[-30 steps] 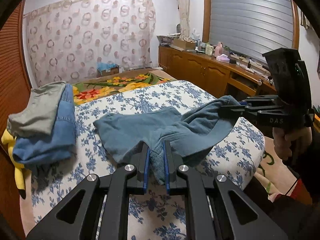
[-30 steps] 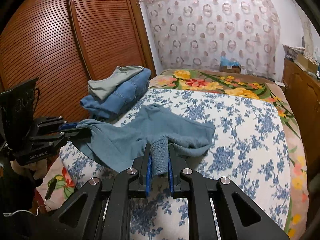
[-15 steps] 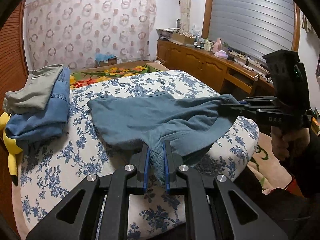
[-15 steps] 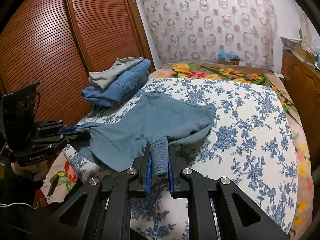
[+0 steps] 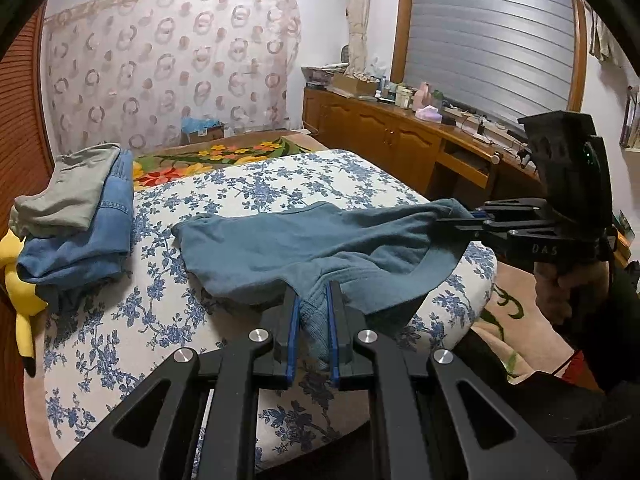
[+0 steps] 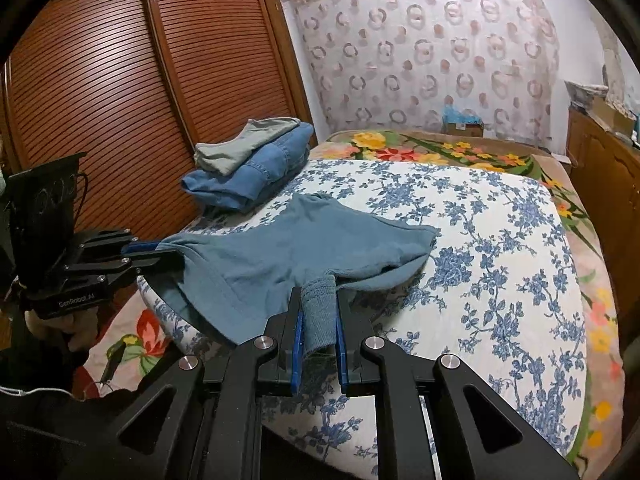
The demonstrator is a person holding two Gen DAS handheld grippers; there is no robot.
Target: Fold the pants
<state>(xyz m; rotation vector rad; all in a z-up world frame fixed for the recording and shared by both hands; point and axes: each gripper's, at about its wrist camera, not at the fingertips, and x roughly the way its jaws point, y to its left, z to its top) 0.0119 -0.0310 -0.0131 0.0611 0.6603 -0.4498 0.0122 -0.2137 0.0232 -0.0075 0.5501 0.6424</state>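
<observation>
Teal blue pants [image 5: 304,244] lie spread across the near end of the bed, legs pointing away, waistband stretched between both grippers. My left gripper [image 5: 313,296] is shut on a bunched corner of the waistband at the bed's near edge. In the same view, the right gripper [image 5: 460,220] pinches the other waistband corner at the right, held by a hand [image 5: 560,292]. From the right wrist view, my right gripper [image 6: 319,292] is shut on a ribbed fold of the pants [image 6: 304,240], and the left gripper [image 6: 160,252] grips the cloth at the left.
The bed has a blue floral sheet [image 5: 248,184] [image 6: 500,240]. A stack of folded grey and denim clothes [image 5: 80,220] [image 6: 256,164] sits at its left side, beside a yellow plush [image 5: 20,280]. A wooden cabinet [image 5: 400,136] lines the right; louvered wardrobe doors [image 6: 120,80] stand on the left.
Both grippers have drawn back toward the near edge of the bed, dragging the pants along. The cloth now lies flatter and more stretched between them.
</observation>
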